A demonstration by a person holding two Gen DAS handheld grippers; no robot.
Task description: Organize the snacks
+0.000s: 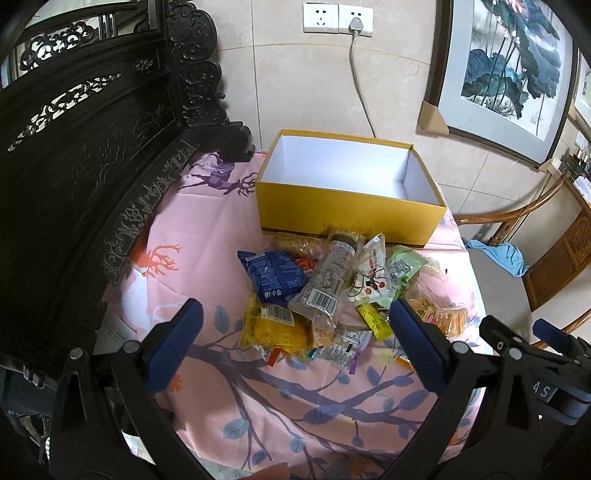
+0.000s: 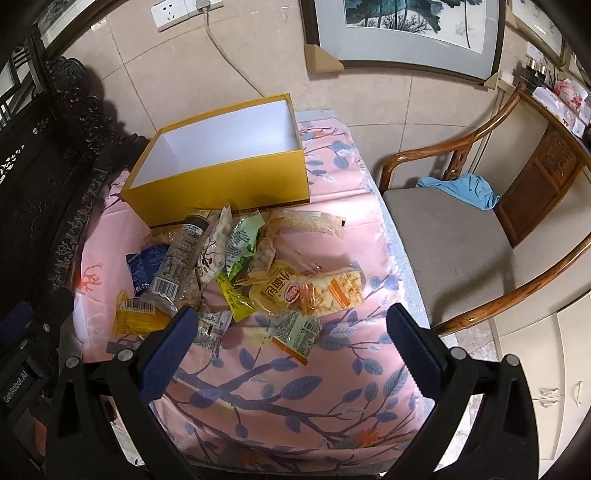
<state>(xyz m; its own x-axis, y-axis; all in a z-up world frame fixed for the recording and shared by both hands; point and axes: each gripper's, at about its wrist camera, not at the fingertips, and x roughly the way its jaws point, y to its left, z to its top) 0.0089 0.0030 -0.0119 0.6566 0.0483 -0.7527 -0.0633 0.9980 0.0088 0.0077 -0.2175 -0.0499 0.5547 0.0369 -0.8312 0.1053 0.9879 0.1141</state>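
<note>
An empty yellow box [image 1: 343, 214] with a white inside stands open at the far side of the pink floral tablecloth; it also shows in the right wrist view [image 2: 221, 184]. A pile of snack packets lies just in front of it: a blue packet [image 1: 271, 275], a clear barcoded packet [image 1: 327, 284], a yellow packet [image 1: 273, 328] and a bread packet [image 2: 314, 291]. My left gripper [image 1: 295, 317] is open and empty, above the near side of the pile. My right gripper [image 2: 291, 321] is open and empty, above the pile's near right side.
A dark carved wooden cabinet [image 1: 81, 155] stands along the table's left edge. A wooden chair [image 2: 461, 229] with a blue cloth [image 2: 465, 190] on its seat stands to the right. A tiled wall with a socket and cable [image 1: 354, 22] is behind the box.
</note>
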